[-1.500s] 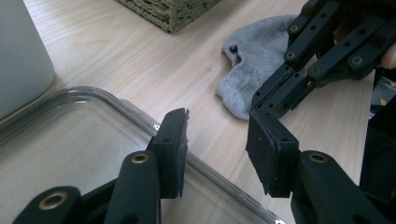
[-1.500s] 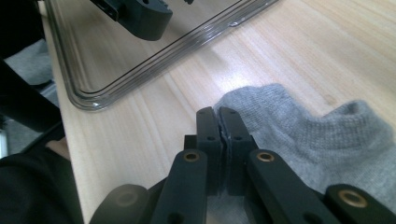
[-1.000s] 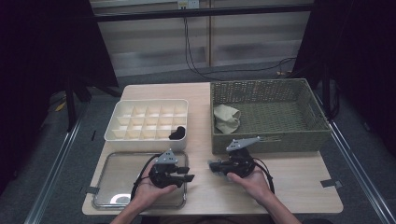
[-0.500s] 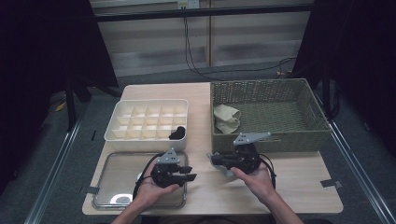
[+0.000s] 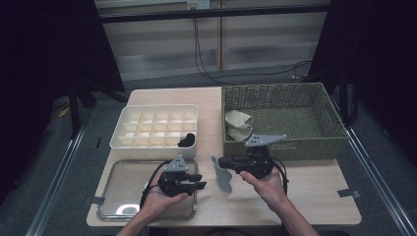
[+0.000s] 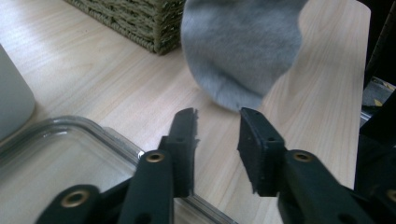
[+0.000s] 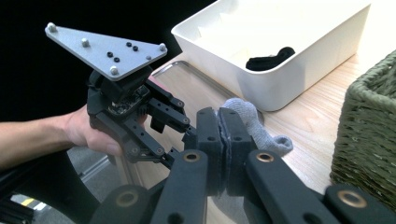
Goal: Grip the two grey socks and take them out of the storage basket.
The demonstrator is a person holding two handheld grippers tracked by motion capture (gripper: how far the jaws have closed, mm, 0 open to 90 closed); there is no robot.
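From above, my wooden table carries three containers: one wicker basket at the right, one white divided box at the left, and one clear tray at the near left edge. The basket holds a single folded, pale cloth in its left corner; the box holds one dark, rolled item in its front right compartment; the tray looks bare apart from a glint I cannot identify.

I hold two grippers. My right gripper has its jaws pressed together on one grey sock, which hangs beside the basket's front left corner, its lower end reaching the tabletop. The right gripper view brings out what the high view cannot: the jaws clamped flat on the sock's fabric, the white box and its dark item behind.

My left gripper sits over the tray's right edge, jaws parted and holding nothing. The left gripper view shows that gap clearly, with the sock's rounded end hanging just beyond the fingertips, above the bare wood.
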